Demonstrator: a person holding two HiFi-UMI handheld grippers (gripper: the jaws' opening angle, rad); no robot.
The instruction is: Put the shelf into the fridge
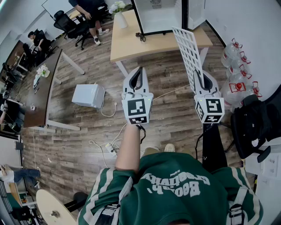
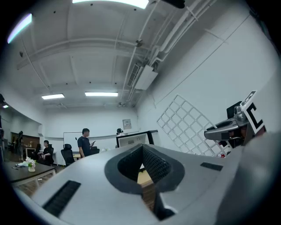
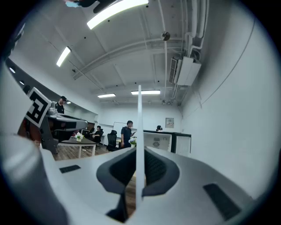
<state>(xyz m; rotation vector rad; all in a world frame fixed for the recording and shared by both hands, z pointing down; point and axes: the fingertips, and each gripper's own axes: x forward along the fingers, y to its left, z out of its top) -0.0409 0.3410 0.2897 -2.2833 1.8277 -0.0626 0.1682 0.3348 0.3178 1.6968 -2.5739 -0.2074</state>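
Observation:
A white wire-grid shelf stands on edge in my right gripper, which is shut on its lower edge. In the right gripper view the shelf shows edge-on as a thin white line between the jaws. From the left gripper view the shelf's grid and the right gripper show at the right. My left gripper is shut and empty, held level with the right one. The small fridge stands open on the wooden table ahead, its white inside showing.
A vase of white flowers stands on the table left of the fridge. A white box and cables lie on the wood floor. Water jugs and a black bag line the right wall. People and office chairs are far left.

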